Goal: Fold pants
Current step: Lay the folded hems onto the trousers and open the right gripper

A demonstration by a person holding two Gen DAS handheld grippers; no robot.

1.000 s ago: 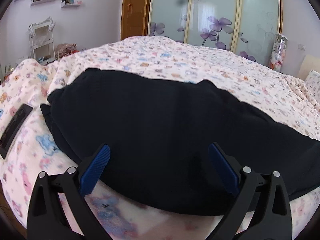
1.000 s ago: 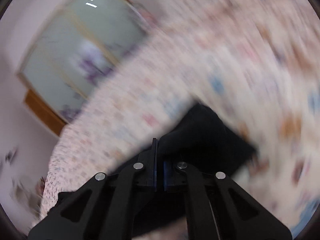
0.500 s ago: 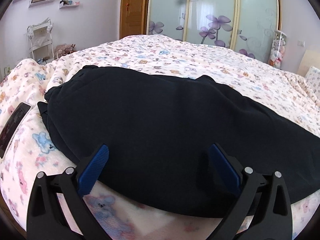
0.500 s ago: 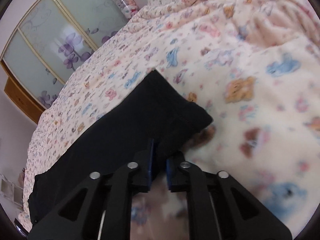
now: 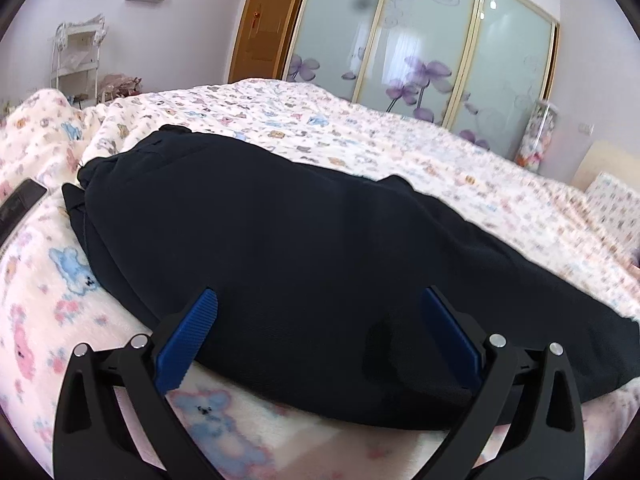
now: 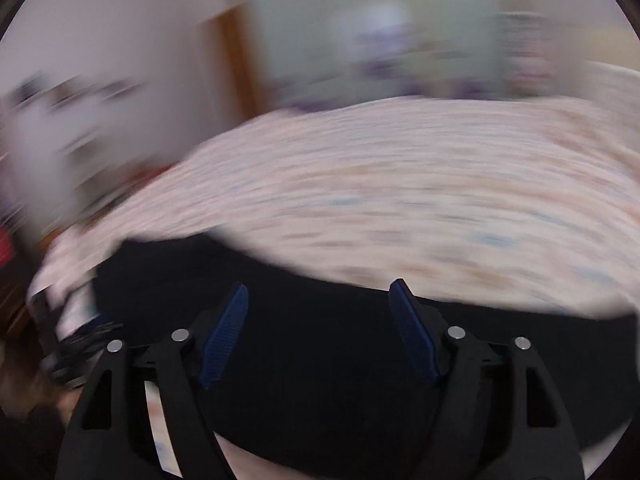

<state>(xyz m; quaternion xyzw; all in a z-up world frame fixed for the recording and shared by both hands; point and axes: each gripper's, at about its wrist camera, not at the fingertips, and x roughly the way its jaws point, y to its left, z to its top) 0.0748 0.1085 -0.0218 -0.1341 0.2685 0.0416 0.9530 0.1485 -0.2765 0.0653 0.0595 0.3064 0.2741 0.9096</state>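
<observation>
Black pants [image 5: 304,248] lie folded lengthwise across the patterned bedspread [image 5: 360,132], waist end at the left, legs running off to the right. My left gripper [image 5: 320,332] stands open over the near edge of the pants, blue pads wide apart, nothing pressed between them. In the blurred right wrist view the pants [image 6: 320,360] fill the lower half. My right gripper [image 6: 318,328] hovers above them with its jaws opening and no cloth gripped between the pads.
A dark flat device [image 5: 20,204] lies on the bedspread at the far left. Behind the bed stand a sliding wardrobe with purple flowers [image 5: 420,40], a wooden door [image 5: 260,28] and a white shelf rack [image 5: 76,60].
My right gripper let go of the pant leg end, opened, and swung fast to the left over the pants. The left gripper stayed open in place, turning slightly.
</observation>
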